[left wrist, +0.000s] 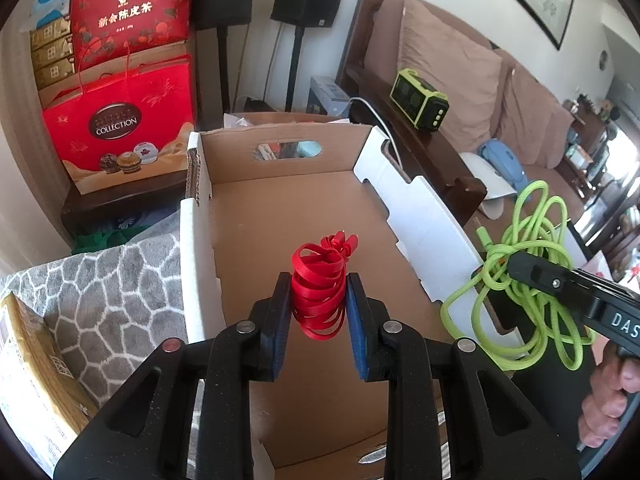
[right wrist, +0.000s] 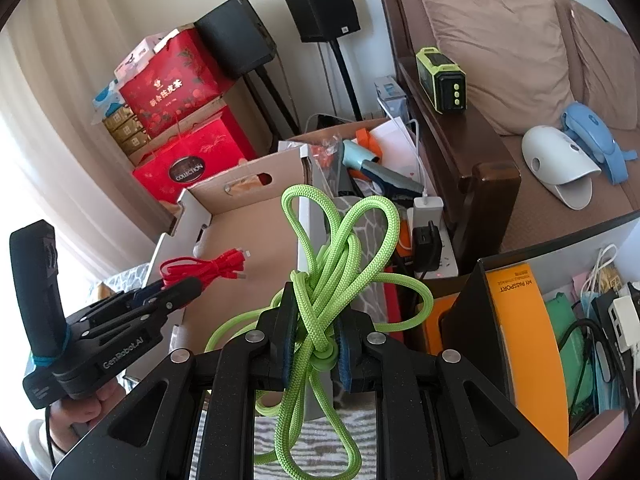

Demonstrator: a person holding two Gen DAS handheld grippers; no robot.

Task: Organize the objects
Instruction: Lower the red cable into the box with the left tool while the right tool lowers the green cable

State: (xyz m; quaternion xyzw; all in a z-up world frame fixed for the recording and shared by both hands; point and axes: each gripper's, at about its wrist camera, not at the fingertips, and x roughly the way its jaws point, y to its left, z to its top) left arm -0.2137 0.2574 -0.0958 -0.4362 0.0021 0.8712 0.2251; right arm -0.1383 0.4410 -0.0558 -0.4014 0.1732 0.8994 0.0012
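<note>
1. The left gripper [left wrist: 319, 312] pinches a coiled red cable [left wrist: 320, 292] between its blue pads, which press on both sides of the bundle.
2. That red bundle hangs above the bare brown floor of an open cardboard box [left wrist: 288, 208], near the middle of the box and clear of its white-faced walls.
3. In the right wrist view the same left gripper [right wrist: 176, 284] reaches over the near wall of the cardboard box [right wrist: 240, 240], and the red cable [right wrist: 204, 266] sticks out past its tips, over the box floor.
4. The right gripper [right wrist: 316, 340] is clamped on a bundle of braided green cable [right wrist: 320, 280]; its jaws squeeze the bunched middle, while loops fan out above and sag below the fingers.
5. In the left wrist view the right gripper [left wrist: 516, 264] holds the green cable [left wrist: 520, 272] outside the box, just beyond its right wall.
6. A hand [left wrist: 608, 404] grips the handle of the right tool at the frame's lower right edge.
7. A second box with an orange package [right wrist: 524, 340] and assorted cables sits to the right of the green bundle.
8. A grey patterned rug [left wrist: 108, 296] lies left of the cardboard box, and red gift bags [left wrist: 120, 120] are stacked behind it.
</note>
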